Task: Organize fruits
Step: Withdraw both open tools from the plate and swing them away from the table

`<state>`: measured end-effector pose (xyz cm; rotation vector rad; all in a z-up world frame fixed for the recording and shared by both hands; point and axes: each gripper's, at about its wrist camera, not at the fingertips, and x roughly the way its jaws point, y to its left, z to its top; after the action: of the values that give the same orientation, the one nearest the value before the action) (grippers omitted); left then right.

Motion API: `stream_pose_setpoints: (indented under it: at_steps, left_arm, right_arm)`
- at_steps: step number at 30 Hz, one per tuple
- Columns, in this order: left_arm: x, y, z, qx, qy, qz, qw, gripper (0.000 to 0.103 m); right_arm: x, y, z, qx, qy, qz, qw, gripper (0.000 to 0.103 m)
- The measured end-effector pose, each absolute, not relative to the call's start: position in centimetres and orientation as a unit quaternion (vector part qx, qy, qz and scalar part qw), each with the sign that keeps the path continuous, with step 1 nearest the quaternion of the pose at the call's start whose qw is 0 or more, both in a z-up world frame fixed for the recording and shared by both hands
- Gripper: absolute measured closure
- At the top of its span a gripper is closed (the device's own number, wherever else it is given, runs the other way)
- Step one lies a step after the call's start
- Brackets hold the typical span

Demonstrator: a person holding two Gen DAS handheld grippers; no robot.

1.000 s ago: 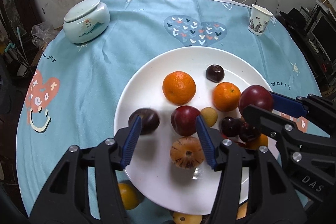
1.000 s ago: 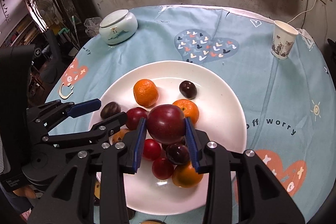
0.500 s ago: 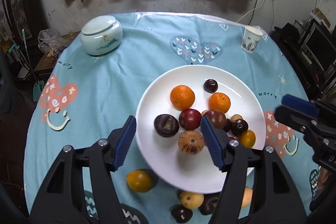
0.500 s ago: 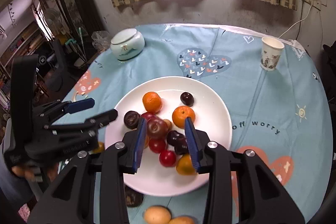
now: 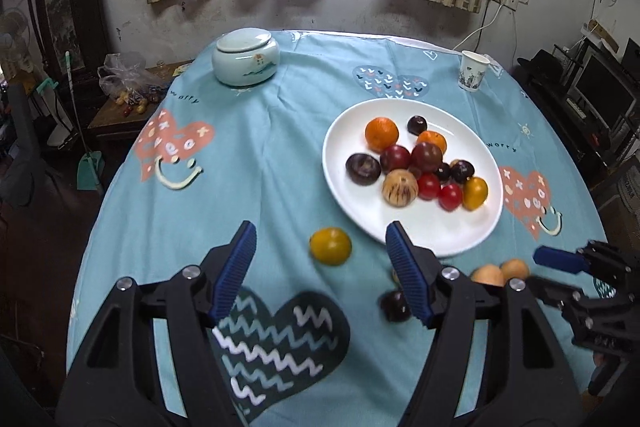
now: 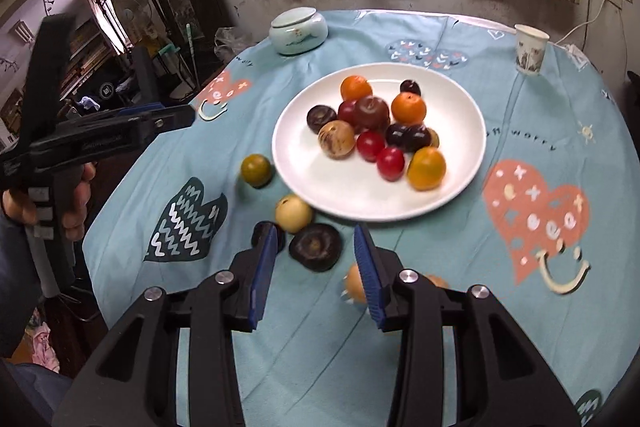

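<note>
A round table wears a smooth light-blue cloth (image 5: 260,155) printed with hearts; the words "worry" and, mirrored by a fold, "off worry" can be read near the plate's far right rim. The glossy white plate (image 6: 320,183) sits toward the table's right half and carries a heap of round fruit (image 6: 372,131): two pebbly oranges, shiny red and dark plums, one tan striped fruit, one yellow-orange one. More fruit lies loose on the cloth by the plate's near rim: a yellow-green ball (image 6: 257,169), a pale cream one (image 6: 293,214), a dark wrinkled one (image 6: 316,246).

The left gripper (image 5: 318,269) has black plastic arms with ribbed blue pads; its jaws have just been opening and stand wide apart, nothing between them. The right gripper (image 6: 316,269) has just widened a little, stands narrowly parted and holds nothing.

At the far edge stand a glazed lidded jar (image 5: 245,62) and a printed paper cup (image 5: 473,70).
</note>
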<state>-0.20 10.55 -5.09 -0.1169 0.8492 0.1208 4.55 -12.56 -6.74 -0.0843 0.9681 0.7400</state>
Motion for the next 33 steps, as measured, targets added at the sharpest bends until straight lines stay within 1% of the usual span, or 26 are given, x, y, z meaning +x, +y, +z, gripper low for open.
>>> stream_pose_setpoints:
  at_steps: [3, 7, 10, 11, 12, 13, 15, 16, 17, 18, 19, 21, 23, 25, 26, 28, 29, 30, 33]
  left_arm:
    - [-4.5, 10.6, -7.1, -0.066, 0.386, 0.082, 0.916, 0.032]
    - [-8.8, 10.7, -11.5, -0.1, 0.398, 0.114, 0.905, 0.032]
    - [-10.0, 10.9, -14.3, -0.102, 0.4, 0.147, 0.899, 0.032]
    - [-10.4, 11.3, -15.3, -0.092, 0.4, 0.167, 0.896, 0.033]
    - [-10.7, 11.7, -16.1, -0.066, 0.402, 0.2, 0.891, 0.043]
    - [-11.3, 12.6, -16.6, -0.069, 0.406, 0.223, 0.883, 0.048]
    - [-13.3, 15.6, -17.1, -0.114, 0.4, 0.261, 0.871, 0.051]
    - [-14.3, 16.7, -17.0, -0.119, 0.391, 0.286, 0.867, 0.054]
    - [-15.3, 17.9, -16.8, -0.125, 0.381, 0.307, 0.863, 0.055]
    - [-16.5, 19.2, -16.4, -0.132, 0.373, 0.329, 0.857, 0.055]
    - [-17.6, 20.1, -16.0, -0.132, 0.36, 0.348, 0.856, 0.055]
    - [-20.2, 21.6, -15.2, -0.122, 0.325, 0.396, 0.85, 0.051]
    - [-22.5, 23.2, -15.4, -0.137, 0.312, 0.439, 0.831, 0.048]
    - [-25.0, 25.2, -16.3, -0.188, 0.296, 0.475, 0.807, 0.045]
    - [-26.1, 25.9, -16.8, -0.214, 0.284, 0.485, 0.799, 0.039]
    - [-28.4, 27.5, -18.0, -0.26, 0.254, 0.511, 0.779, 0.039]
    - [-29.9, 28.4, -18.7, -0.293, 0.221, 0.516, 0.774, 0.033]
    - [-30.9, 28.9, -19.2, -0.31, 0.196, 0.531, 0.764, 0.03]
    - [-33.5, 30.0, -20.1, -0.343, 0.133, 0.57, 0.735, 0.029]
  right_arm:
    - [3.6, -12.2, -7.0, -0.031, 0.457, 0.348, 0.818, 0.062]
    - [2.8, -11.6, -6.6, -0.04, 0.452, 0.353, 0.818, 0.062]
    - [2.6, -10.8, -6.0, -0.047, 0.447, 0.361, 0.817, 0.062]
    - [2.5, -10.5, -5.8, -0.051, 0.447, 0.362, 0.817, 0.062]
    - [2.3, -10.3, -5.6, -0.054, 0.446, 0.364, 0.816, 0.062]
    - [2.1, -9.8, -5.4, -0.062, 0.448, 0.37, 0.812, 0.062]
    - [1.7, -9.2, -5.1, -0.076, 0.445, 0.376, 0.809, 0.062]
    - [1.5, -8.8, -5.1, -0.081, 0.446, 0.383, 0.805, 0.06]
    - [1.4, -8.5, -5.0, -0.084, 0.446, 0.386, 0.803, 0.054]
    - [1.2, -8.3, -4.9, -0.086, 0.444, 0.389, 0.802, 0.041]
    - [1.0, -7.9, -4.8, -0.086, 0.44, 0.396, 0.802, 0.039]
    - [0.6, -7.1, -4.4, -0.092, 0.434, 0.413, 0.795, 0.039]
    - [0.3, -5.9, -3.8, -0.103, 0.424, 0.428, 0.792, 0.039]
    - [0.1, -4.7, -3.2, -0.11, 0.415, 0.449, 0.784, 0.039]
    - [-0.1, -4.1, -2.9, -0.118, 0.412, 0.454, 0.781, 0.039]
    - [-0.5, -2.7, -2.5, -0.138, 0.407, 0.469, 0.772, 0.039]
    - [-0.8, -1.9, -2.4, -0.152, 0.405, 0.477, 0.765, 0.039]
    - [-1.2, -1.2, -2.3, -0.168, 0.399, 0.483, 0.761, 0.039]
    - [-2.0, 0.9, -1.5, -0.201, 0.365, 0.505, 0.756, 0.039]
